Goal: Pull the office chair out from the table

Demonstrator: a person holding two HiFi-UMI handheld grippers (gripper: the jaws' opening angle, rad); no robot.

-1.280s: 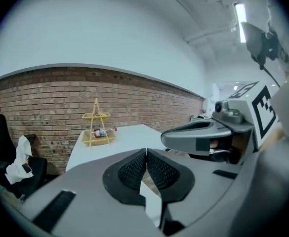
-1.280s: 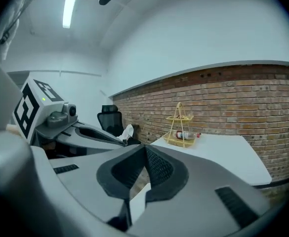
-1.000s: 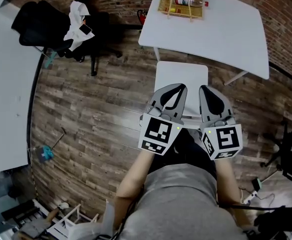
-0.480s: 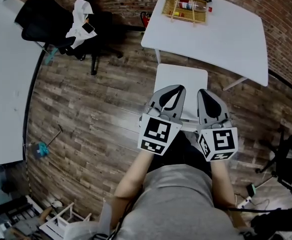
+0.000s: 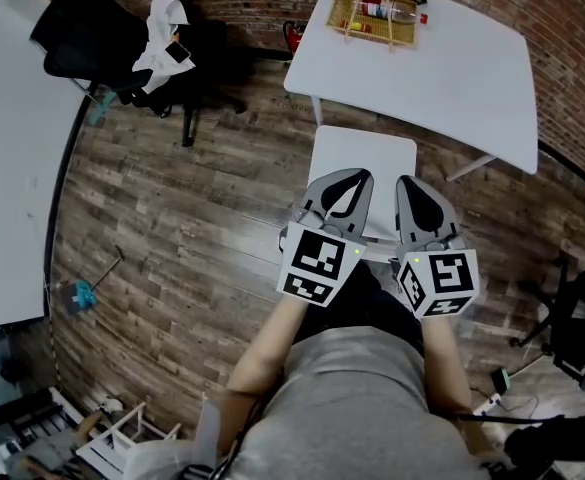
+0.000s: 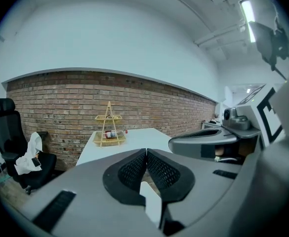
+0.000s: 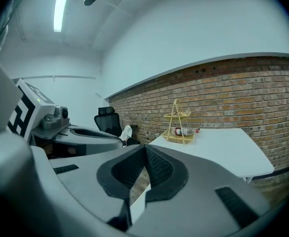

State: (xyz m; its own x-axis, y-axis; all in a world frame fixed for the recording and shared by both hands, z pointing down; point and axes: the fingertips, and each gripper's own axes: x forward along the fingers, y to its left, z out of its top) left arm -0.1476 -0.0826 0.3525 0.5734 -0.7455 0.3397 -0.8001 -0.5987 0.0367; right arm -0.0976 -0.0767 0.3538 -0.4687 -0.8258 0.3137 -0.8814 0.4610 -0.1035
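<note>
A black office chair (image 5: 122, 43) with a white cloth and a phone on its seat stands far off at the upper left, next to a large white table (image 5: 12, 158). It also shows in the left gripper view (image 6: 13, 152) and the right gripper view (image 7: 108, 121). My left gripper (image 5: 355, 175) and right gripper (image 5: 413, 180) hover side by side in front of me, over a small white seat (image 5: 362, 153). Both are shut with nothing between the pads, as the left gripper's (image 6: 146, 152) and the right gripper's (image 7: 145, 148) own views show. Neither is near the chair.
A second white table (image 5: 462, 68) at the upper right carries a yellow wire rack (image 5: 377, 3) with a bottle. A red object (image 5: 290, 36) stands by the brick wall. Another black chair (image 5: 582, 318) and cables lie at the right. Wooden floor stretches between me and the office chair.
The head view has shifted slightly. Both grippers stay side by side and shut.
</note>
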